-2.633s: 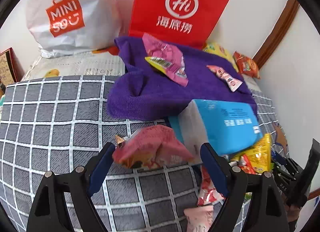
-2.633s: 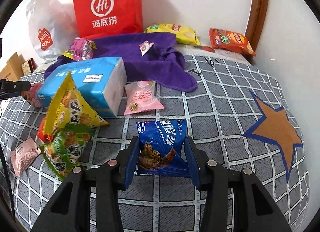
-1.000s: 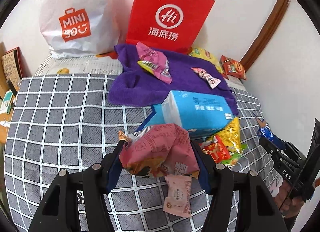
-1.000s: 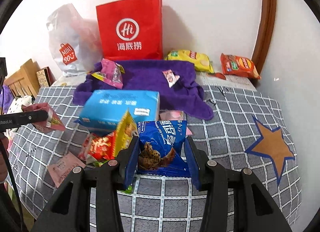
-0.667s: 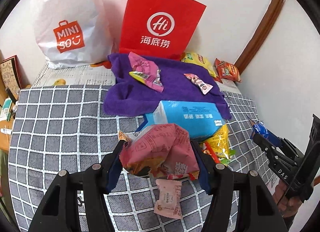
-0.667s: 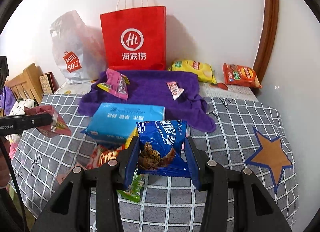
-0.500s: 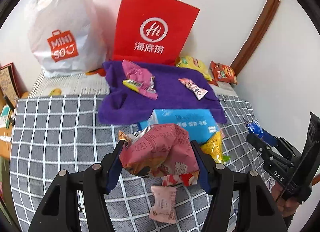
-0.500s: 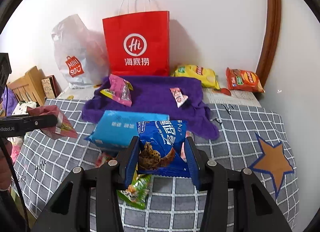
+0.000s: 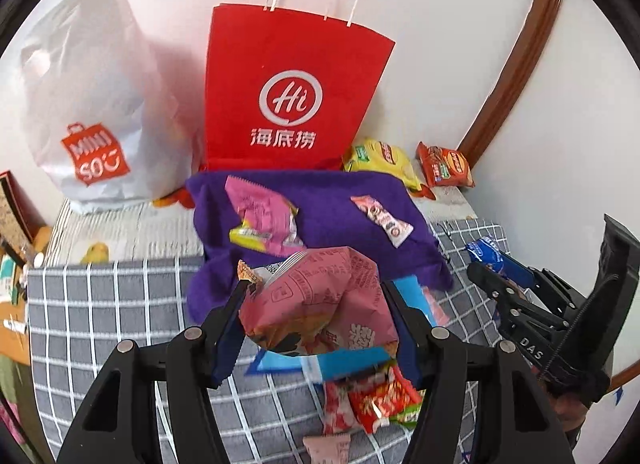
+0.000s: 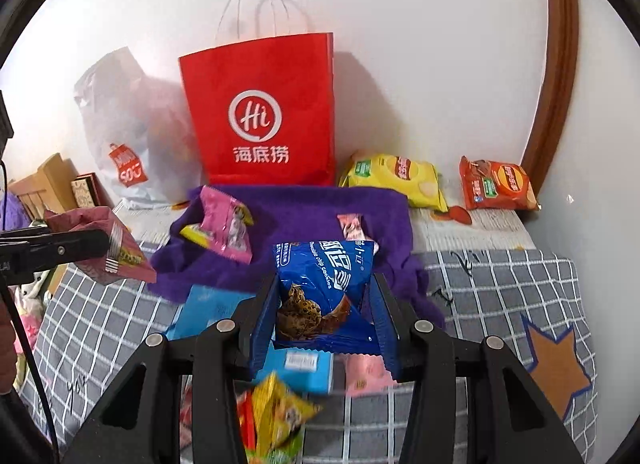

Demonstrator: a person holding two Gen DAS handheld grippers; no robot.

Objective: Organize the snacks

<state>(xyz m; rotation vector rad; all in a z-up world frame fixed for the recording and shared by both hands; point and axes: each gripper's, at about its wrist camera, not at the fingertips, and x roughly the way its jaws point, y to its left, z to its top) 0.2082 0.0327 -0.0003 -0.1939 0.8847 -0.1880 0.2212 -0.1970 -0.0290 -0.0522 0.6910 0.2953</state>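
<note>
My left gripper (image 9: 316, 328) is shut on a crumpled pink snack bag (image 9: 320, 304), held in the air above the checked bed cover. My right gripper (image 10: 324, 328) is shut on a blue chocolate chip cookie bag (image 10: 324, 284), also lifted. The red paper bag (image 9: 288, 92) with white handles stands upright at the back against the wall, also in the right wrist view (image 10: 264, 112). A purple towel (image 9: 332, 208) in front of it carries a pink packet (image 9: 260, 216) and a small pink-white bar (image 9: 382, 220). The right gripper shows at the right edge of the left wrist view (image 9: 496, 276).
A white MINISO plastic bag (image 9: 92, 112) sits left of the red bag. A yellow chip bag (image 10: 396, 176) and an orange one (image 10: 496, 184) lie by the wall. A blue tissue pack (image 10: 216, 312) and several loose snacks (image 9: 380, 396) lie on the grey checked cover (image 9: 100, 324).
Both grippers have risen and moved back from the bed with their bags held. The red bag's handles and top edge have come into view.
</note>
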